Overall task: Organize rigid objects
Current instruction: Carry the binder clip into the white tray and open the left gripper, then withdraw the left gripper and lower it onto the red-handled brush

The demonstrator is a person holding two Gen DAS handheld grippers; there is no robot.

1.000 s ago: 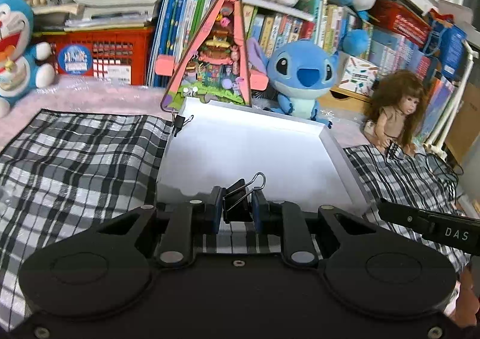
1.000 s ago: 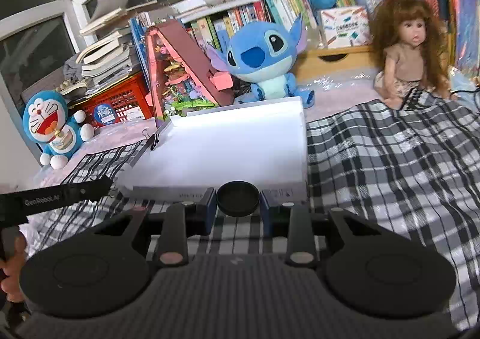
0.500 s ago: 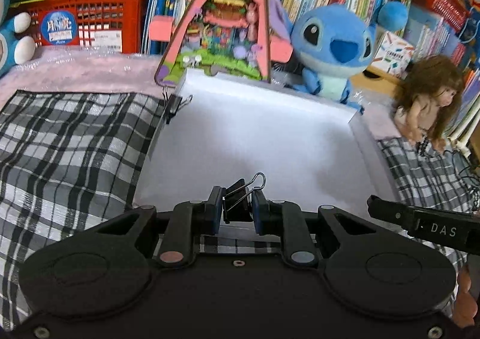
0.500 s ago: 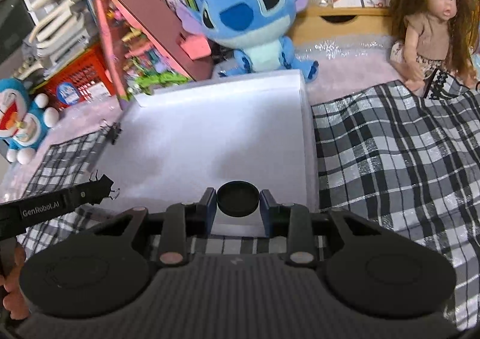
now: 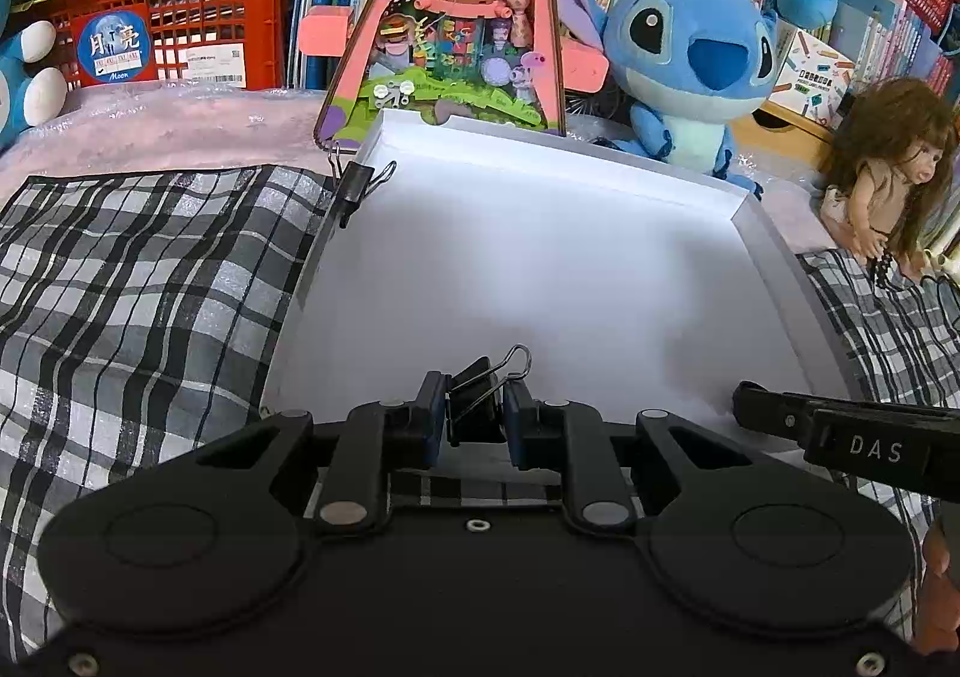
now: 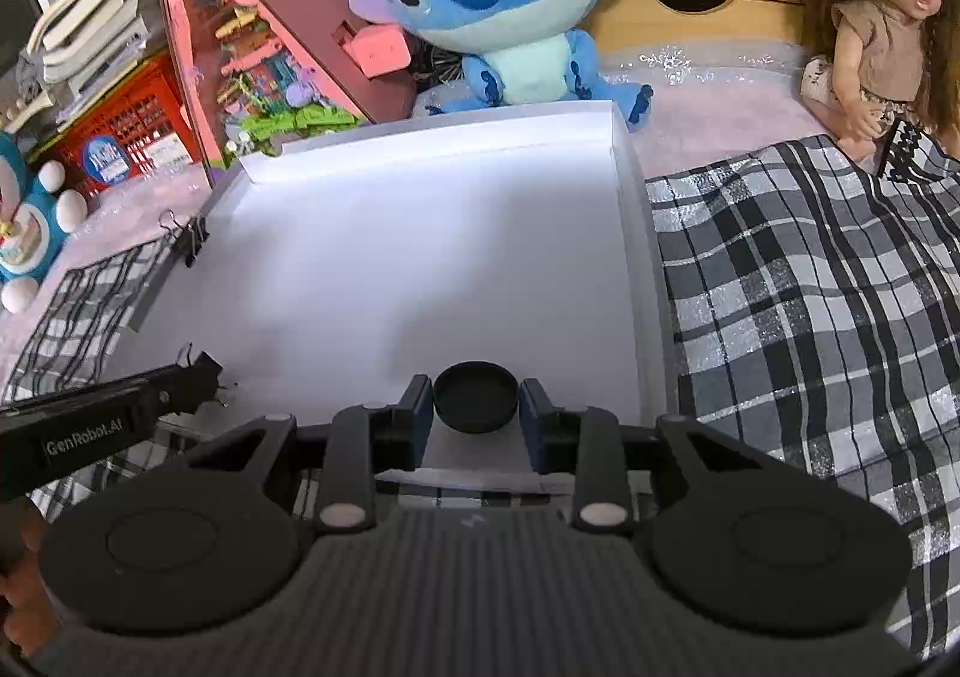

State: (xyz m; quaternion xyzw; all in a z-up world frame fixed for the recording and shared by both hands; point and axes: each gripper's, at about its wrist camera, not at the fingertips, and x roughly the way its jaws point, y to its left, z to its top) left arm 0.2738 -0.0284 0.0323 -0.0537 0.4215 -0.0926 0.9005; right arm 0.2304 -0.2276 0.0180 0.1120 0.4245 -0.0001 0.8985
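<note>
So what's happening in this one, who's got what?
A person holds two grippers over a white tray on a plaid cloth. The left gripper is shut on a black binder clip; the right gripper is shut on a round black cap. Both hover at the tray's near edge. Another binder clip grips the tray's left wall.

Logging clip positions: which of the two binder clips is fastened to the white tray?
The far clip, clamped on the tray's left rim by the pink toy house. The other clip is in the left hand-held gripper.
</note>
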